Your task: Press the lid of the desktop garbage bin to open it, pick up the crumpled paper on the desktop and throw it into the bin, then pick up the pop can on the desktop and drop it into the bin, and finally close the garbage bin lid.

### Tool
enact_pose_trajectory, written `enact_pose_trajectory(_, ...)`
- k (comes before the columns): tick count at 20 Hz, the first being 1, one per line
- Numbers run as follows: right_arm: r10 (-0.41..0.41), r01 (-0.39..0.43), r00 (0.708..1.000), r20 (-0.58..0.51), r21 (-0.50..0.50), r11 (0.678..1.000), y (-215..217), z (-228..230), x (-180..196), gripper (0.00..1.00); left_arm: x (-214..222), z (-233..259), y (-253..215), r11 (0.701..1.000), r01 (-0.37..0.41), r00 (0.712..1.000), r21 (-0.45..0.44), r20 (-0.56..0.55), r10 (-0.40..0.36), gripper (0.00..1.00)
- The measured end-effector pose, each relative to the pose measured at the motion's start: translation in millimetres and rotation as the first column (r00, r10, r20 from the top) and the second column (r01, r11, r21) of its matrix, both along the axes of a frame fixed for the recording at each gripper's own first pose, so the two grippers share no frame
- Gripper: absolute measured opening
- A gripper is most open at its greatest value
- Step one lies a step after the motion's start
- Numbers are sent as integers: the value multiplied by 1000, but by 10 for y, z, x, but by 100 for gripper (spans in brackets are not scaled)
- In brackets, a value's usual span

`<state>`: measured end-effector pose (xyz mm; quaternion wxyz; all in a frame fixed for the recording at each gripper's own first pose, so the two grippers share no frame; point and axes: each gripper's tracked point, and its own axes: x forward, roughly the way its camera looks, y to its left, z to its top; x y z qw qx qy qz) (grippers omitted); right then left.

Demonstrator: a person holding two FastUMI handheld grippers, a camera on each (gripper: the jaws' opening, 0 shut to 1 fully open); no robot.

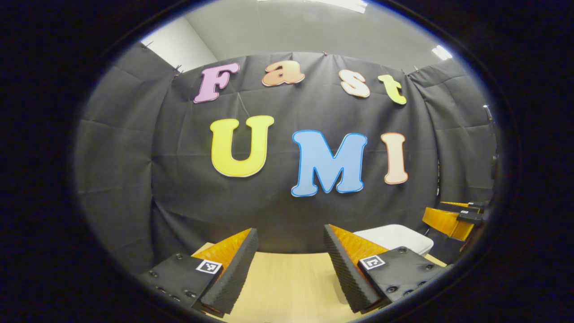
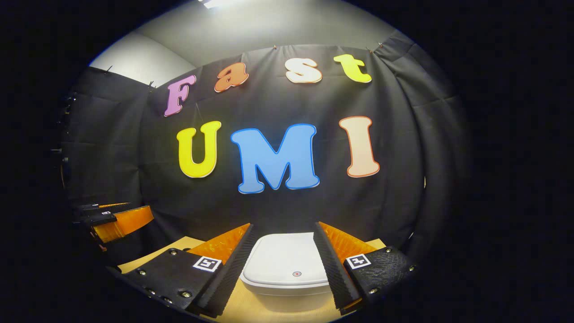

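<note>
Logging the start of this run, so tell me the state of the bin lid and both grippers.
garbage bin lid: closed, flat on the bin.
left gripper: open, holding nothing, above the table.
right gripper: open, holding nothing, lined up facing the bin.

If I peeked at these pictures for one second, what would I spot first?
Probably the white bin, lid down, sitting on the wooden table straight ahead of the right gripper, whose open fingers frame it. In the left gripper view the left gripper is open too, over bare table, with the bin off to its right.
</note>
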<state>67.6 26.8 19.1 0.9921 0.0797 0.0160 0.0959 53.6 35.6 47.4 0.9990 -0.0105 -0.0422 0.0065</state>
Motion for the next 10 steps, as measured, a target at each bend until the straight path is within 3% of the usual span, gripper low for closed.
enact_pose_trajectory(5,-17,17,999,40,-15,1000,-5,171,-75,86,-113,431,-17,999,39,998,-13,56,-39,100)
enact_pose_trajectory(10,-65,67,997,47,-41,997,-63,214,-207,86,-162,369,-113,995,103,994,-16,39,-103,95)
